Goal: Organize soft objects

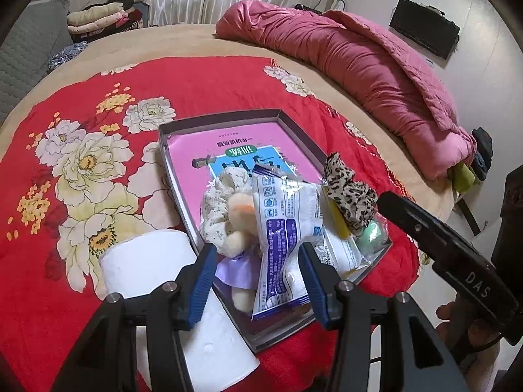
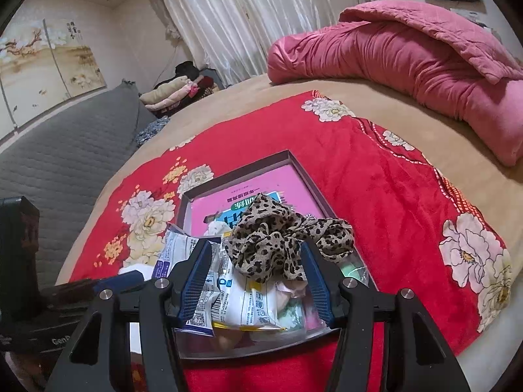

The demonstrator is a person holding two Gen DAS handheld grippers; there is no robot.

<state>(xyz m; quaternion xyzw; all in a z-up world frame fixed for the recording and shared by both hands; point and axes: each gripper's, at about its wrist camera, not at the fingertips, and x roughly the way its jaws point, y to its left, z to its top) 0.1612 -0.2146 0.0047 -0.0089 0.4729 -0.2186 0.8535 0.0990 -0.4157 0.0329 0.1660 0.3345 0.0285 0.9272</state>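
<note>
Sorting step underway — packet (image 1: 281, 228), plush (image 1: 237, 225) and scarf (image 1: 349, 192) piled in the box (image 1: 183, 170)'s near end. Both grippers (left (image 1: 258, 281), right (image 2: 256, 281)) hover there, fingers apart, empty. Next, prob. the roll (image 1: 170, 297) — left of box.

In the tray (image 1: 183, 176) lay a wet-wipe packet (image 1: 281, 228); right of it a scrunchie (image 1: 349, 192); left of the tray, a paper roll (image 1: 153, 268).

A home bedroom: bed (image 2: 376, 111), pink quilt (image 2: 408, 62), curtains (image 2: 235, 16).
</note>
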